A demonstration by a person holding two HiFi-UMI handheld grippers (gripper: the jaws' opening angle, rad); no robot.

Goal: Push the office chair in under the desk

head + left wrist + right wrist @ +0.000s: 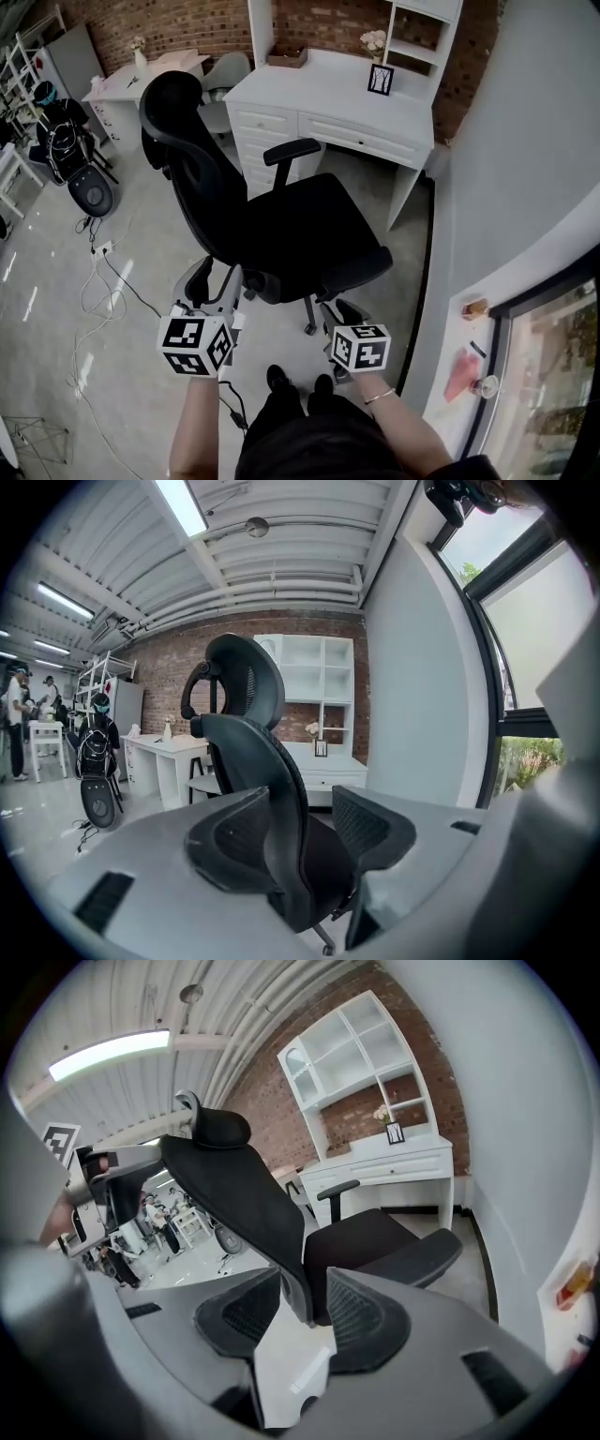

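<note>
Left gripper (302,799) and right gripper (304,1279) in my hands had jaws spread, pinching nothing. Ahead of me at 12 o'clock stood the office chair (281,225), short of the desk (328,94) at 1 o'clock.

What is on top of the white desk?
A frame, flowers, a brown tray and white shelves stand on the desk. Most of the shelves' insides are hidden from above.
</note>
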